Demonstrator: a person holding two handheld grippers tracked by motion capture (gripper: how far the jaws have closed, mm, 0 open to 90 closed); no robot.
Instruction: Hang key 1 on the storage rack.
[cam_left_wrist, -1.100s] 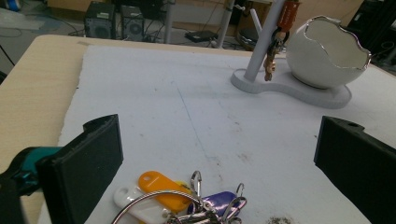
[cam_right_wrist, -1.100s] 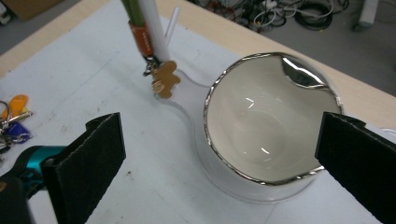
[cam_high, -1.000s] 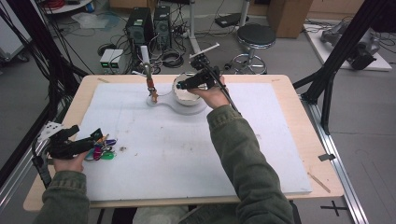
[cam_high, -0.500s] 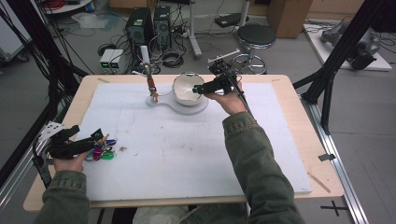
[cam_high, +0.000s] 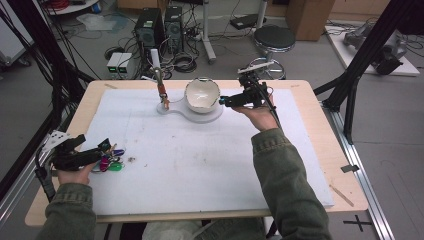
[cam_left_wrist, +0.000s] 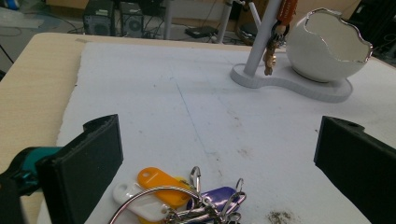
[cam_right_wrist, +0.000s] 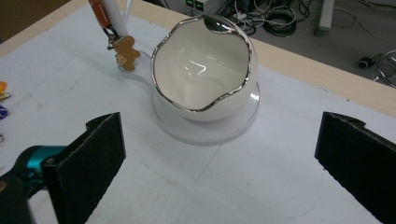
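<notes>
From the high view, your right gripper (cam_high: 221, 100) hangs at the far side of the table, just right of the white eggshell-shaped bowl (cam_high: 202, 94) with its jagged silver rim; the bowl sits on a white stand base (cam_high: 176, 109), whose thin pole (cam_high: 156, 70) rises at its left with an orange tag and a small brown charm (cam_high: 163, 96) hanging from it; your left gripper (cam_high: 97, 156) lies low at the near left edge of the white mat (cam_high: 200, 160), its tips right at a bunch of keys with coloured tags (cam_high: 111, 159); the two grippers are well apart

In the left gripper view, your jaws stand wide open, one at each side of the frame; the key bunch (cam_left_wrist: 180, 200) lies on the mat between them, close to the camera, with an orange tag, a white tag and a purple tag on metal rings; neither jaw touches it; farther off stand the pole with its charm (cam_left_wrist: 270, 55) and the bowl (cam_left_wrist: 329, 44) on the base

In the right gripper view, your jaws are also spread wide and hold nothing; the bowl (cam_right_wrist: 205, 70) sits ahead between them, tilted so its opening faces the camera, resting on the round end of the base (cam_right_wrist: 243, 122); the gingerbread-shaped charm (cam_right_wrist: 127, 52) hangs just left of it
</notes>
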